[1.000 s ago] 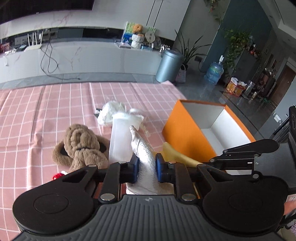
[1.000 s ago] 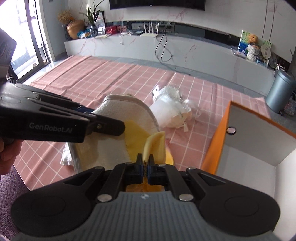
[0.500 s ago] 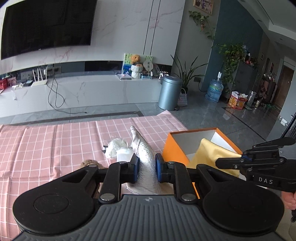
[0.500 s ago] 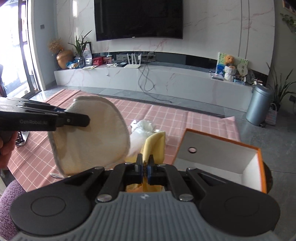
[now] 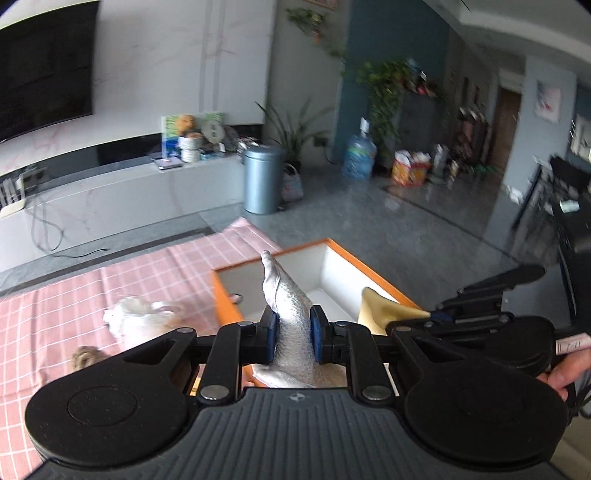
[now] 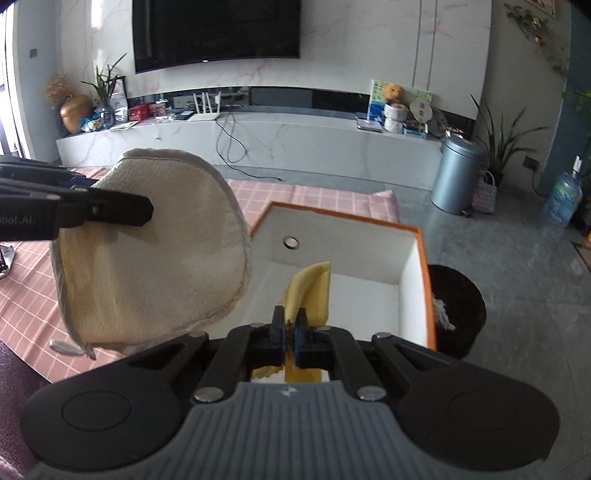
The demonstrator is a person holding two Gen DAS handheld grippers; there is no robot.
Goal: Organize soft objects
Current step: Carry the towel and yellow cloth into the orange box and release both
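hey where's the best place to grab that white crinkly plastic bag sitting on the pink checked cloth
Grip the plastic bag at its raised, bunched top, coming from above. It lies loose and crumpled on the checked cloth, so a pinch on the gathered folds should hold; the picture is blurred there.

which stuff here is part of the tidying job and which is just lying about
Job: oven mitt in left gripper; yellow cloth in right gripper; orange box; brown plush; white bundle.
Lying about: bin; water bottle.

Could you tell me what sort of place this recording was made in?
Most likely a home living room: a wall-mounted television above a long marble media console, potted plants, and a table under a pink checked tablecloth.
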